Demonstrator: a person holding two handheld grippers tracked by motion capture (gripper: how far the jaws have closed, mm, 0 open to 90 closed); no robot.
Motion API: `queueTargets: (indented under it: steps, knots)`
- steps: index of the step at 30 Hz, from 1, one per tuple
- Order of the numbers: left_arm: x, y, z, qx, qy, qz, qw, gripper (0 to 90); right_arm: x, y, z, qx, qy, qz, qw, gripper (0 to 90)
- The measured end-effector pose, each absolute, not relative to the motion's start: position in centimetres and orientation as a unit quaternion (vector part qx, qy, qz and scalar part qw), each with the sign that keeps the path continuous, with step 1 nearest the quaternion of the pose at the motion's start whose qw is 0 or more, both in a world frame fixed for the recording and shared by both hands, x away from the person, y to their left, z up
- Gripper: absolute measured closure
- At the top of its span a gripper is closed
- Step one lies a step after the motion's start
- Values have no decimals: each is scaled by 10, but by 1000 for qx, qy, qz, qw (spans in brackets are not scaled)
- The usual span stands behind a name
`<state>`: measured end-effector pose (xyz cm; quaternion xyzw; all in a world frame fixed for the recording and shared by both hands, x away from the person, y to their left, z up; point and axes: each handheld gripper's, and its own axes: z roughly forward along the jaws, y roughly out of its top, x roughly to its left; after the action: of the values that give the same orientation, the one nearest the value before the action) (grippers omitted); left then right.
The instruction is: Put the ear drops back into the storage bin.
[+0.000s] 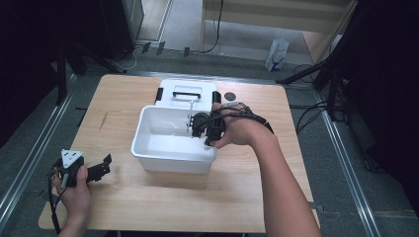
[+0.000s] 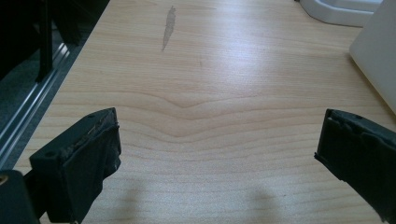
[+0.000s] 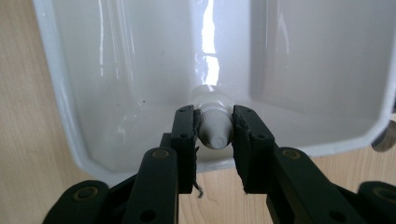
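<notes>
My right gripper (image 3: pixel 214 122) is shut on a small white tube (image 3: pixel 215 127), whose ribbed cap end points toward the camera. It hangs over the inside of an open white plastic bin (image 3: pixel 70 121). From above, that right gripper (image 1: pixel 196 126) sits over the bin's (image 1: pixel 170 159) right half with the tube (image 1: pixel 190 117) pointing down. My left gripper (image 1: pixel 103 166) rests at the table's front left, well apart from the bin. Its jaws stand wide open over bare wood, and nothing lies between the left gripper's (image 2: pixel 217 137) fingers.
The bin's white lid (image 1: pixel 187 90), with a black handle and black latches, lies flat just behind it. A small dark round object (image 1: pixel 229 96) sits on the table to the right of the lid. The wooden table (image 1: pixel 163 197) has bare room in front and on the left.
</notes>
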<state>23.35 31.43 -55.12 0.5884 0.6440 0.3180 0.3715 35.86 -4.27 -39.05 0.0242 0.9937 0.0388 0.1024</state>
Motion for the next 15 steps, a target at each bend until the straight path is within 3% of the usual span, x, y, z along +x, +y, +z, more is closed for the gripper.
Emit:
queueTargets:
  steps: [15]
  knots:
    - [234,314,-551,588,644,318,372,5,367,-40,-415,16,994,32,101,760]
